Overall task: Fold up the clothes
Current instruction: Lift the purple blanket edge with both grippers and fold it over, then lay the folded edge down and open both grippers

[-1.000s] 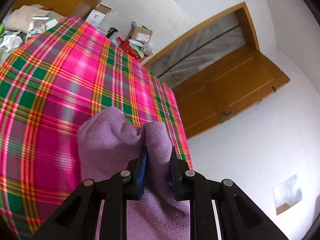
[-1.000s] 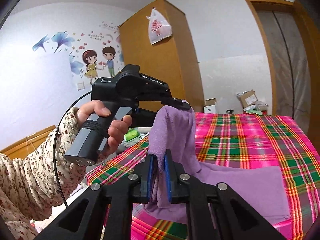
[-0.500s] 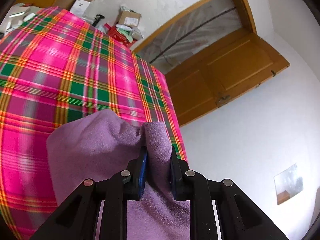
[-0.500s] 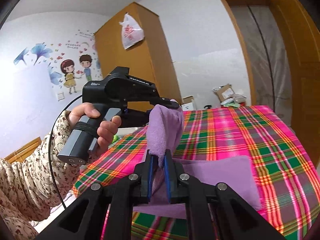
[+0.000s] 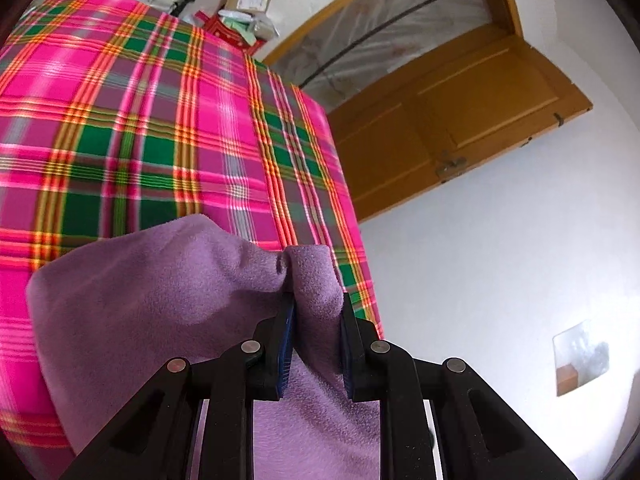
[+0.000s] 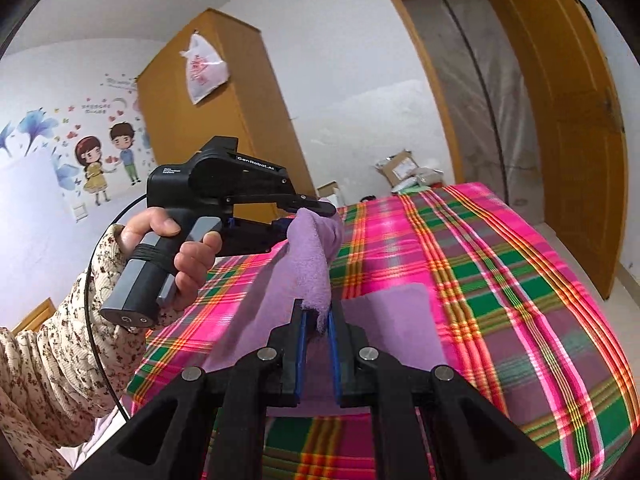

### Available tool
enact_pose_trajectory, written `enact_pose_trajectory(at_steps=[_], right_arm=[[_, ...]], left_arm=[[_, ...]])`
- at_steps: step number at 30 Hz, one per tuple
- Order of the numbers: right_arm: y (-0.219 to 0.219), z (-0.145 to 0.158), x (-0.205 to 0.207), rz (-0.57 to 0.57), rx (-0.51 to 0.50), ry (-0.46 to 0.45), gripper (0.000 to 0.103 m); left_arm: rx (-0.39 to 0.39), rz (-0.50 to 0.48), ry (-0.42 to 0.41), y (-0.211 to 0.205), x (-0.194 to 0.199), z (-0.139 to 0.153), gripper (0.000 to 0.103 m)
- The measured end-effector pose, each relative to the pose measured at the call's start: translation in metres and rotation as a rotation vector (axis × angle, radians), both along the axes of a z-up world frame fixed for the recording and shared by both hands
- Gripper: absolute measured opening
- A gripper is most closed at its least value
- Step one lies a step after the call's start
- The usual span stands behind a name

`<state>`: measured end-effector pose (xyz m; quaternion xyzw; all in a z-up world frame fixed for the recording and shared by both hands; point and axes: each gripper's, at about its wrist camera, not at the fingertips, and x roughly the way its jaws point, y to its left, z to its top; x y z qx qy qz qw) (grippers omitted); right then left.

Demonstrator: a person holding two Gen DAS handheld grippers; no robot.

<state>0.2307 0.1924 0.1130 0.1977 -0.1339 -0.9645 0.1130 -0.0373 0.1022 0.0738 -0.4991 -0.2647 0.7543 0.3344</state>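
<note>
Purple fleece garment (image 6: 308,256) pinched by both the left hand-held gripper (image 5: 316,340) and right hand-held gripper (image 6: 316,328) — raised edge carried further over the plaid bed (image 6: 500,280) within the last second; rest lies flat — fold judged mid-way.

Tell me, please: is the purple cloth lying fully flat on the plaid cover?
No: the right gripper and the left gripper each pinch a corner of the purple cloth above the plaid cover.

Both tongs (image 5: 316,312) (image 6: 316,320) apparently clamped, raised.
</note>
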Motion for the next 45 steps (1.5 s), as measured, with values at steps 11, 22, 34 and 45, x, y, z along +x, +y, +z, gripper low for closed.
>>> enact_pose_trajectory(at_steps=[11,22,34,45], right_arm=[[0.021,-0.031,-0.009,-0.068,-0.010,-0.095,0.010],[0.032,-0.054,-0.016,-0.104,-0.045,-0.181,0.010],[0.037,-0.062,-0.014,-0.120,-0.088,-0.229,0.011],[0.053,-0.059,-0.025,-0.116,-0.204,-0.259,0.015]], left_arm=[[-0.049,-0.051,-0.085,0.031,-0.020,-0.045,0.021],[-0.006,-0.056,-0.098,0.028,-0.022,-0.059,0.023],[-0.003,0.031,-0.004,-0.037,0.017,-0.050,0.023],[0.029,0.053,0.008,-0.092,0.082,-0.064,0.023]])
